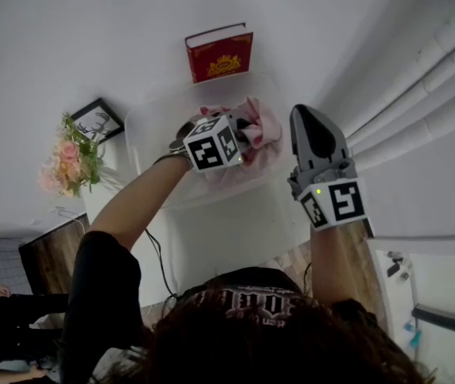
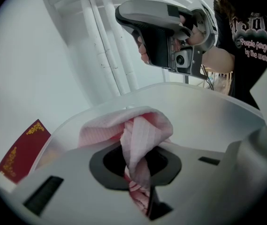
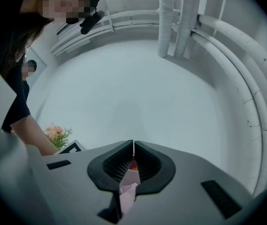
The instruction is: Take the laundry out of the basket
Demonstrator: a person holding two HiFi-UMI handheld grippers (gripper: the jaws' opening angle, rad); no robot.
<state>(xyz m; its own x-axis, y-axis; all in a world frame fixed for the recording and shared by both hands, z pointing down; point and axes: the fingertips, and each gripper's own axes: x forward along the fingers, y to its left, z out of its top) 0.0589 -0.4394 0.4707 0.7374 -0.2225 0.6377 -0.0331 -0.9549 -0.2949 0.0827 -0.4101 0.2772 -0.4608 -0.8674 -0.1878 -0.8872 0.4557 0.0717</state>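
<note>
Head view: white table (image 1: 235, 242) with a translucent basket (image 1: 137, 146) in the middle. Left gripper (image 1: 241, 137) is over the basket, jaws clamped on a pink cloth (image 1: 263, 126). The cloth is bunched at the jaws and its lower part hangs inside the basket walls; can't tell if it touches the bottom. Right gripper (image 1: 305, 115) is just right of the basket, pointing up and away, with nothing hanging from it. Red book (image 1: 219, 52) stands at the table's far edge behind the basket. Flowers (image 1: 69, 160) and a picture frame (image 1: 97, 121) are at the left edge.

Left gripper view: jaws pinched on the pink checked cloth, a folded loop of it standing up past the tips. Basket rim curves behind it, red book at lower left, right gripper up top in a hand.

Right gripper view: jaws together at the tips, facing the bare wall and white pipes (image 3: 180, 18). A sliver of pink and red shows through the slit lower down. Flowers at lower left.
</note>
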